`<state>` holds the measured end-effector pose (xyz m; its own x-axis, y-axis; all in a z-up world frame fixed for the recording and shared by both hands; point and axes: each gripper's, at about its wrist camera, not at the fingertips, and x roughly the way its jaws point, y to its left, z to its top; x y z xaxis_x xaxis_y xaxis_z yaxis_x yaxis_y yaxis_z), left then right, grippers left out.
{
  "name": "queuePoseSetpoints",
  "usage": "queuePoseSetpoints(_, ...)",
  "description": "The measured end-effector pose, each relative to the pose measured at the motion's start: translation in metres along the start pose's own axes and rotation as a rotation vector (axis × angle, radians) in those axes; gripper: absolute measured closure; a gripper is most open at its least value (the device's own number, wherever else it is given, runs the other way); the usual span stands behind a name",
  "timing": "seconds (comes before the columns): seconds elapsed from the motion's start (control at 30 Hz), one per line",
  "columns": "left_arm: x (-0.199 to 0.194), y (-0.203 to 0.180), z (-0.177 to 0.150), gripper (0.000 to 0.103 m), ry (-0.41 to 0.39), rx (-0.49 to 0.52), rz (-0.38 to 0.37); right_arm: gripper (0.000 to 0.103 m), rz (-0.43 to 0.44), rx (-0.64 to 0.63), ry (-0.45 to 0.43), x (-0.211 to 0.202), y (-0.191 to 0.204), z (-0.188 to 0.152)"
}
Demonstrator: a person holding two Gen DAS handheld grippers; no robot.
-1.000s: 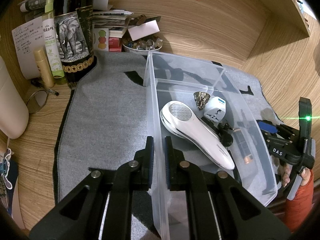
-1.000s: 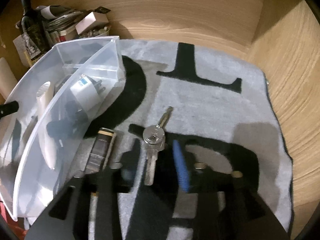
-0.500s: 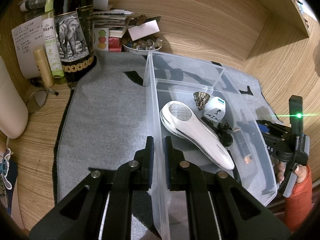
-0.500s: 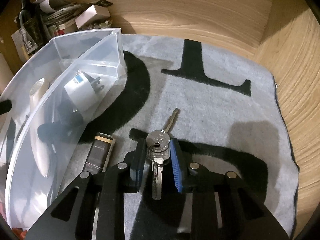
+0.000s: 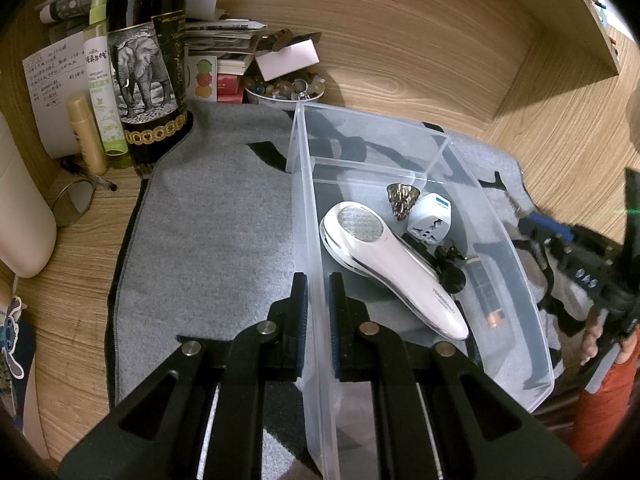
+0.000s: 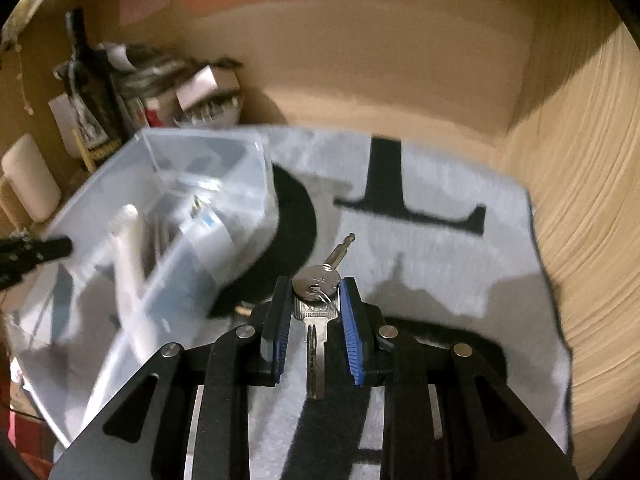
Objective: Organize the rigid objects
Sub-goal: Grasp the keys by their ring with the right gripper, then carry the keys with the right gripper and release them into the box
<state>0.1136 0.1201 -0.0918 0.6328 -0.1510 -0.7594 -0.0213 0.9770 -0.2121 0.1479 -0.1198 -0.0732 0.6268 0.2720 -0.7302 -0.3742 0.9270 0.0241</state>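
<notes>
Keys (image 6: pixel 318 300), 2 on a ring, hang clamped in the right hand-held gripper (image 6: pixel 312 320) above the grey mat (image 6: pixel 440 280), so this looks like the carry step; next comes a swing over the clear bin (image 5: pixel 516 264) and release. The left hand-held gripper (image 5: pixel 316 320) pinches the bin's near wall; inside lie a white handheld device (image 5: pixel 392 268), travel adapter (image 5: pixel 430 220) and battery (image 5: pixel 484 296).

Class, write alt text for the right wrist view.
The right gripper clamps a bunch of silver keys between its blue pads, above a grey mat with black letters. A clear plastic bin sits blurred to the left.
</notes>
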Motion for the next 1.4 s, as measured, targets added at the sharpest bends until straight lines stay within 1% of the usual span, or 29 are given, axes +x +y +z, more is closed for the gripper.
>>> queuePoseSetpoints(0.3,0.0,0.0,0.0,0.095,0.0,0.0,0.0,0.081,0.058,-0.043,-0.128,-0.039,0.024,0.025)
queuePoseSetpoints(0.4,0.0,0.0,0.0,0.095,0.0,0.0,0.0,0.081,0.084,-0.066,-0.15,-0.043,0.036,0.03)
queuePoseSetpoints(0.5,0.0,0.0,0.0,0.095,0.0,0.001,0.001,0.081,0.117,-0.088,-0.154,-0.042,0.048,0.034)
queuePoseSetpoints(0.6,0.0,0.0,0.0,0.095,0.0,0.001,0.001,0.081,0.136,-0.111,-0.149,-0.038,0.06,0.035)
queuePoseSetpoints(0.7,0.0,0.0,0.0,0.095,0.0,0.0,0.0,0.081,0.151,-0.129,-0.125,-0.027,0.071,0.036)
queuePoseSetpoints(0.83,0.0,0.0,0.0,0.095,0.0,0.001,0.001,0.081,0.169,-0.162,-0.074,-0.006,0.085,0.037)
queuePoseSetpoints(0.9,0.0,-0.001,0.0,0.095,0.001,0.003,0.002,0.081,0.161,-0.193,-0.045,0.004,0.092,0.037)
queuePoseSetpoints(0.93,0.0,-0.001,-0.001,0.095,0.001,0.003,0.002,0.086,0.159,-0.201,-0.035,0.007,0.094,0.036)
queuePoseSetpoints(0.97,0.0,-0.001,-0.001,0.095,0.001,0.002,0.002,0.094,0.161,-0.211,-0.019,0.012,0.096,0.037)
queuePoseSetpoints(1.17,0.0,-0.001,-0.001,0.095,0.0,0.001,0.001,0.094,0.17,-0.222,0.049,0.029,0.097,0.035)
queuePoseSetpoints(1.3,0.0,-0.002,-0.001,0.095,0.0,0.0,0.001,0.093,0.178,-0.204,0.044,0.024,0.093,0.033)
queuePoseSetpoints(1.33,0.0,-0.001,-0.001,0.095,0.0,0.001,0.001,0.093,0.18,-0.202,0.044,0.023,0.093,0.034)
queuePoseSetpoints(1.4,0.0,-0.001,-0.001,0.095,0.0,0.0,0.001,0.085,0.184,-0.19,0.032,0.017,0.09,0.034)
